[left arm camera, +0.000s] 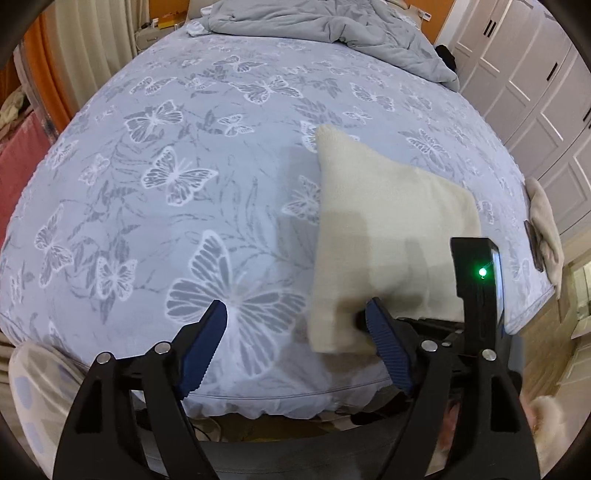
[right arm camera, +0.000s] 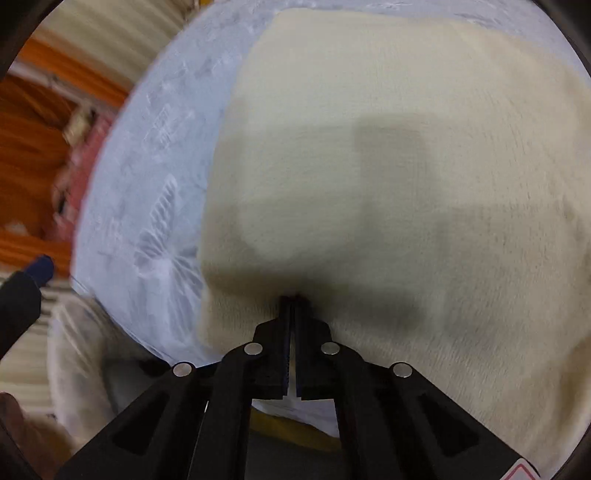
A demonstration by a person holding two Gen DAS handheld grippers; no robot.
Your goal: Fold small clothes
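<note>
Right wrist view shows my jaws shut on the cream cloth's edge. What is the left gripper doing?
Observer: The left gripper is open and holds nothing. One finger is by the cloth's near corner.
Operator: Any more clothes waiting?
Observer: One more cream garment lies at the right edge of the bed.
Operator: Is there room left of the cloth?
Observer: Yes, nothing lies on the sheet there. A grey duvet is bunched at the far end.
</note>
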